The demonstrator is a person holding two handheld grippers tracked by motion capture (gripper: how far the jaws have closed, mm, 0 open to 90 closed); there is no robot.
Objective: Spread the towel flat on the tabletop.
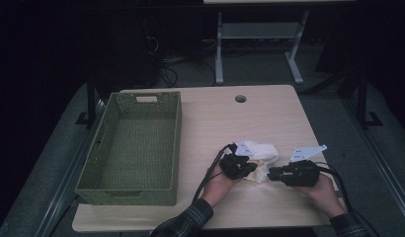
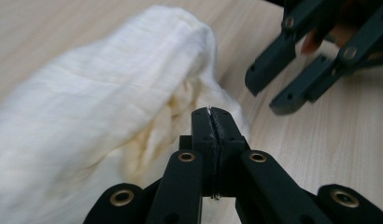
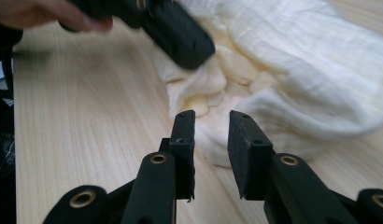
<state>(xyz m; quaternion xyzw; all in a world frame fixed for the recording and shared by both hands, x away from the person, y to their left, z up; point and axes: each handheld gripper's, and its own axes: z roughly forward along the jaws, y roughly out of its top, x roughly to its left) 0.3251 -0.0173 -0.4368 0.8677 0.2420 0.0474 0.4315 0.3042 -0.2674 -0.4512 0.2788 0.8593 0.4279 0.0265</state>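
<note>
A crumpled white cloth (image 1: 263, 152) lies on the wooden table, right of centre near the front. My left gripper (image 1: 250, 168) reaches it from the left. In the left gripper view its jaws (image 2: 211, 112) are pressed together at the edge of the cloth (image 2: 87, 107), with a thin pale sliver of fabric in the seam. My right gripper (image 1: 270, 174) comes in from the right. Its jaws (image 3: 210, 121) stand a little apart just short of the bunched cloth (image 3: 297, 70), with nothing pinched between them. The two grippers nearly meet at the cloth's near side.
A green woven basket (image 1: 136, 195) stands empty on the left half of the table. A round cable hole (image 1: 240, 98) sits near the table's far edge. Beyond the table are a dark floor and a white desk frame (image 1: 219, 54).
</note>
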